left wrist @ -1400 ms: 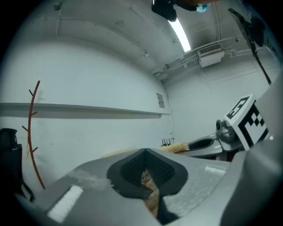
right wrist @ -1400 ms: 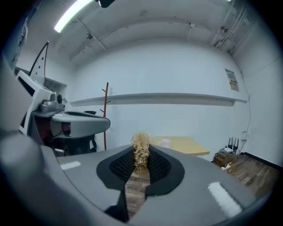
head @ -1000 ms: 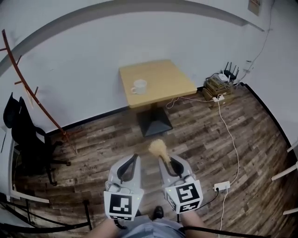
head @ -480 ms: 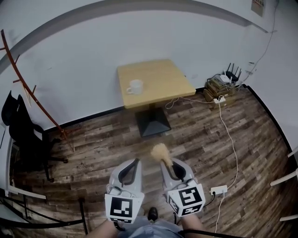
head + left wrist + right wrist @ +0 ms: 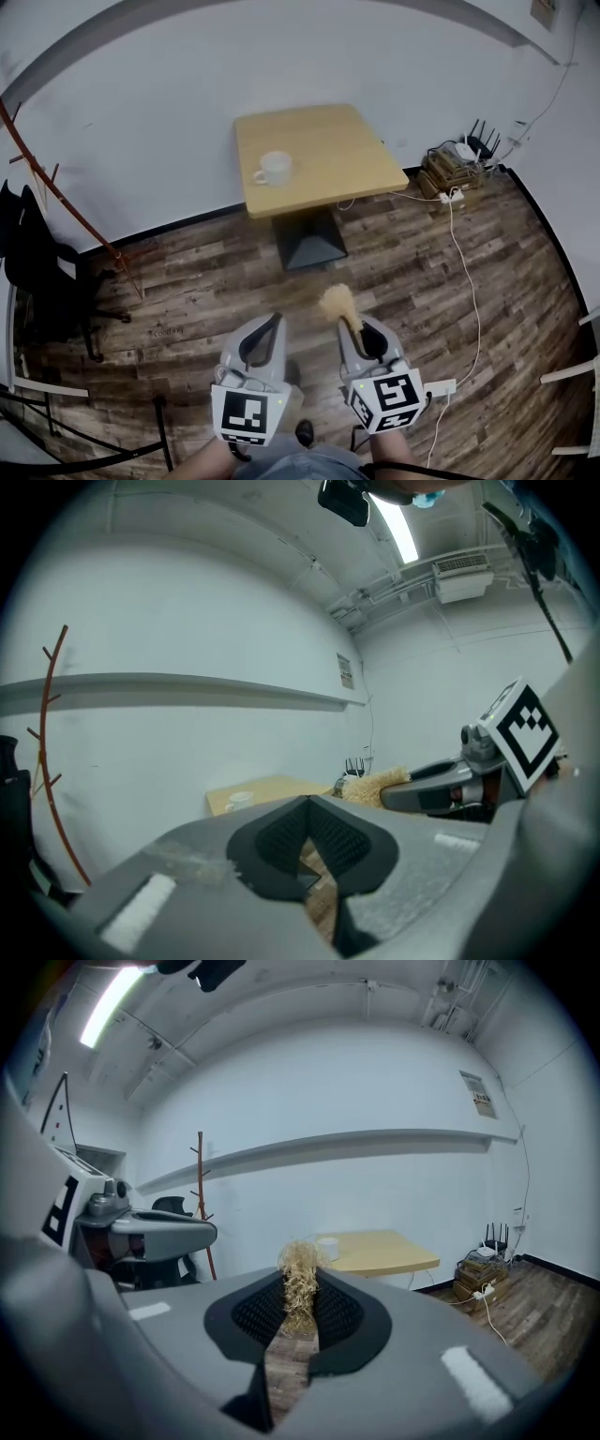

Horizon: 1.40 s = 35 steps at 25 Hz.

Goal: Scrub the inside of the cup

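Well, head view: approach step, scrubbing not begun. Cup sits upright on the small wooden table, toward its left edge, well apart from both tools. Left gripper is clenched and empty. Right gripper clamps a tan fibre scrubber, tuft fwd. Floor btwn person and table is bare; a cable runs along the right, a chair stands far left.

Left gripper view: jaws together, nothing btwn them; cup small, ahead on the tabletop.

Right gripper view: pads pinch the scrubber's stem, cup beyond it.

Next, I'd judge: walk up, open the left to steady the cup, then lower the tuft into its mouth. A sideways push could slide the cup off that near edge.
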### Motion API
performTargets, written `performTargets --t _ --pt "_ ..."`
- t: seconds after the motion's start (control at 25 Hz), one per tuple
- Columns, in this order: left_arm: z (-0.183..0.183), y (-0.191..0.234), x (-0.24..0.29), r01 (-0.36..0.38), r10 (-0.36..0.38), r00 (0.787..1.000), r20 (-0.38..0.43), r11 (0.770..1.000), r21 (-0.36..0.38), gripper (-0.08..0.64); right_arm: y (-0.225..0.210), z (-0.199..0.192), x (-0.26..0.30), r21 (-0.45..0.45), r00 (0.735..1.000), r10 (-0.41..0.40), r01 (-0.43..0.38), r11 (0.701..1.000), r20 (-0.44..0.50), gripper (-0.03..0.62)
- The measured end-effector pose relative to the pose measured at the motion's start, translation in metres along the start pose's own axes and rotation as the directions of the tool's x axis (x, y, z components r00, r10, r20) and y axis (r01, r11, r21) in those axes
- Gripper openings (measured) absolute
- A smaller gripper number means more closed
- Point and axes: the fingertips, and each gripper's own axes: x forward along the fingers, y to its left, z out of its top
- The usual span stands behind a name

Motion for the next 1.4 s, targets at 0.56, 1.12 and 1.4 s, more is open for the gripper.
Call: performTargets --t 0.56,1.12,1.4 --pt "0.026 0.116 0.132 -0.014 0.015 1.0 0.026 0.999 -0.046 0.02 -0.038 0.066 0.167 -0.028 0.999 0.035 -0.035 0.999 0.009 0.064" --pt "0.019 0.153 0.205 0.001 -0.002 1.0 -0.008 1.0 -0.017 0.02 -0.083 0.091 0.233 -0.024 1.0 0.012 -0.012 1.0 0.011 0.064" --pt "0.017 0.189 0.266 -0.05 0.046 0.998 -0.042 0.994 -0.099 0.02 -0.119 0.098 0.298 -0.007 0.997 0.071 -0.071 0.997 -0.015 0.064"
